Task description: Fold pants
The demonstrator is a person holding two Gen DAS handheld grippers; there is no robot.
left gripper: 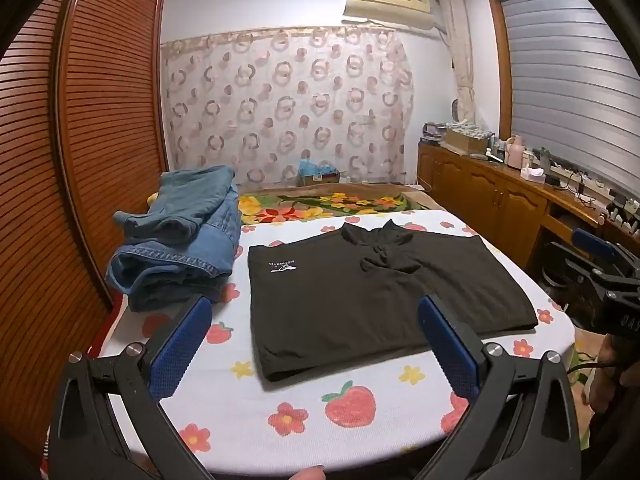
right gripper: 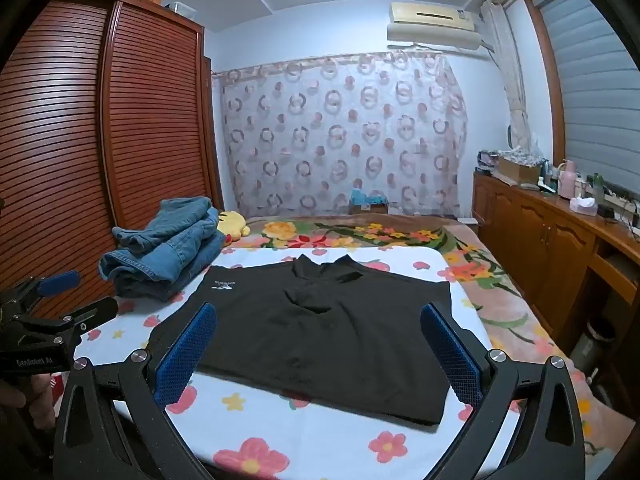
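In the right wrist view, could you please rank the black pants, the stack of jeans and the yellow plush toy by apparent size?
1. Black pants, largest.
2. Stack of jeans.
3. Yellow plush toy, smallest; it is farther off and partly hidden behind the jeans.

pants (left gripper: 360,292) logo unreadable — plush (right gripper: 232,222) half-hidden

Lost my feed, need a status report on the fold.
Left gripper and right gripper open, holding nothing. Black pants lie flat on the board, partly folded. Denim pile beside them, not touching.
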